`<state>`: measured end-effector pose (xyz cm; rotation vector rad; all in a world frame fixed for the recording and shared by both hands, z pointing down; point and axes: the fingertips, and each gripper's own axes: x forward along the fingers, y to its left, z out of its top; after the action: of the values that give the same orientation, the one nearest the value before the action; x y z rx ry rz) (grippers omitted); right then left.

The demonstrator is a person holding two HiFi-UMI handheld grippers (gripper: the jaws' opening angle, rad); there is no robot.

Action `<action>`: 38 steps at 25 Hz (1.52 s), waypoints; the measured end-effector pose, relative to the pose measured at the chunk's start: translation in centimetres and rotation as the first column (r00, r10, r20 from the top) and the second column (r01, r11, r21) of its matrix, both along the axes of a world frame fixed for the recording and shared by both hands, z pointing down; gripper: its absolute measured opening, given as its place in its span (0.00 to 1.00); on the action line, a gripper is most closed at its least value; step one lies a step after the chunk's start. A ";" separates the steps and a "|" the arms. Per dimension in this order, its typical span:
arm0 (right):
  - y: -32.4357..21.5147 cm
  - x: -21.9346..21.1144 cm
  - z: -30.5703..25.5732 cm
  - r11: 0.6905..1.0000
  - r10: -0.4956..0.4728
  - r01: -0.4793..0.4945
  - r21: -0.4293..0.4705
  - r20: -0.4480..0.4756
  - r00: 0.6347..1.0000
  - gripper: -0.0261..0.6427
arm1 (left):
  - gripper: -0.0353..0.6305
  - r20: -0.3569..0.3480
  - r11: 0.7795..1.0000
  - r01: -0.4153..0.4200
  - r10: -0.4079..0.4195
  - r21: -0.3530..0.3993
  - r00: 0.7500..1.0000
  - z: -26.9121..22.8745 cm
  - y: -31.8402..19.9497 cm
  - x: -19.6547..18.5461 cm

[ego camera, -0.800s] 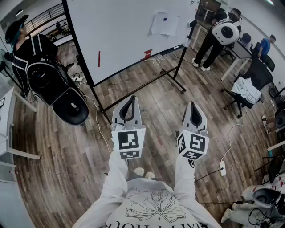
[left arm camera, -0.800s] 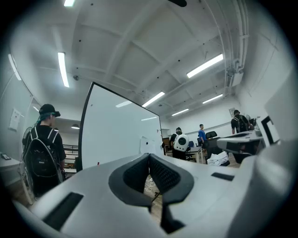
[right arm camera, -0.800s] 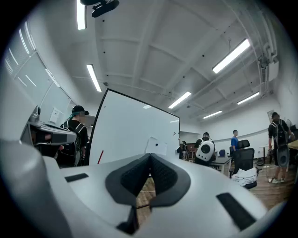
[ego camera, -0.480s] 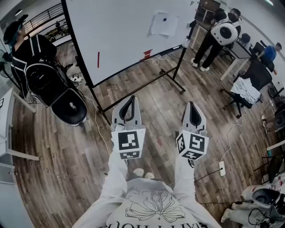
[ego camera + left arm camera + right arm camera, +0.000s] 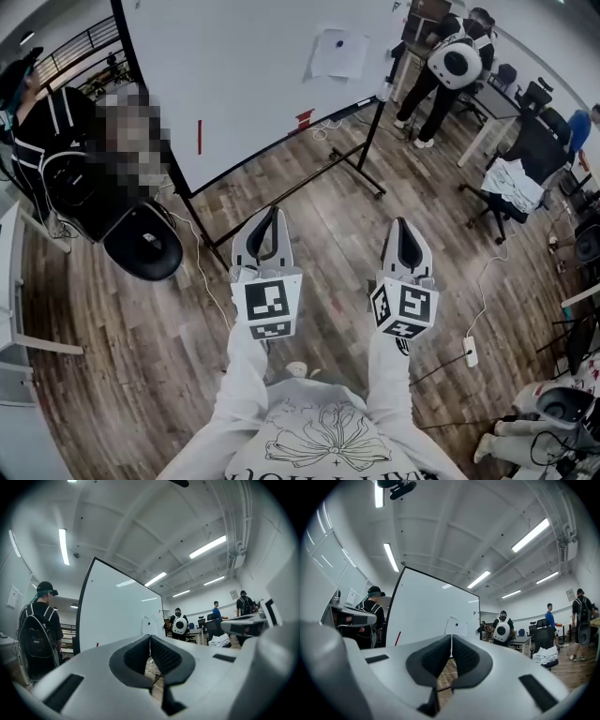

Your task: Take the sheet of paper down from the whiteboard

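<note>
Head view: a big whiteboard (image 5: 244, 66) stands well ahead. The left gripper (image 5: 269, 212) and right gripper (image 5: 401, 223) are both shut tight and hold nothing. The sheet of paper (image 5: 337, 56) hangs on the board's upper right, under a dark dot (image 5: 340, 41), maybe a magnet.

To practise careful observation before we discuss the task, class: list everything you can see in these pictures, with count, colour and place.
whiteboard: one, white, black frame, on a stand ahead
sheet of paper: one, white, upper right of the whiteboard, dark dot near its top
red stroke: one, lower left of the whiteboard
office chair: one, black, left of the stand
bystander in black: one, far left
bystander with white backpack: one, far right
power strip: one, white, on the floor at right
floor: brown wood planks
left claw: grey-white, shut, empty
right claw: grey-white, shut, empty
sleeves: two, white
</note>
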<state>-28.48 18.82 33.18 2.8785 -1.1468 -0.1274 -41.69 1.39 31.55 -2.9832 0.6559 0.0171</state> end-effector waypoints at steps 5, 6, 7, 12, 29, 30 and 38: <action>-0.6 0.4 0.8 1.000 0.008 -0.008 -0.012 0.011 1.000 0.04 | 0.06 0.017 1.000 0.002 -0.002 -0.020 1.000 1.1 -1.4 0.7; -0.7 0.7 0.8 1.000 0.009 -0.009 -0.014 0.013 1.000 0.04 | 0.06 0.016 1.000 0.003 -0.003 -0.023 1.000 1.2 -1.5 1.0; -0.8 1.1 0.9 1.000 0.010 -0.010 -0.016 0.015 1.000 0.04 | 0.06 0.017 1.000 0.003 -0.003 -0.024 1.000 1.2 -1.6 1.3; -1.9 3.8 1.6 1.000 0.013 -0.012 -0.022 0.027 1.000 0.04 | 0.06 0.026 1.000 0.001 -0.001 -0.018 1.000 1.5 -2.6 3.8; -10.0 25.1 0.8 0.991 -0.129 0.129 -0.023 -0.008 0.992 0.04 | 0.06 0.001 0.994 0.106 -0.106 -0.012 0.994 1.1 -8.3 24.1; -10.3 26.3 0.7 0.990 -0.138 0.138 -0.022 -0.011 0.990 0.04 | 0.06 -0.004 0.993 0.114 -0.114 -0.014 0.993 0.9 -8.5 25.3; -12.5 33.7 1.4 0.983 -0.182 0.182 -0.027 0.002 0.983 0.05 | 0.06 0.000 0.986 0.164 -0.164 -0.033 0.986 0.9 -10.7 31.9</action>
<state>5.21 6.37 34.58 2.7454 -1.3983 -0.1170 -9.77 -9.28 32.46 -2.9501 0.9089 -0.0008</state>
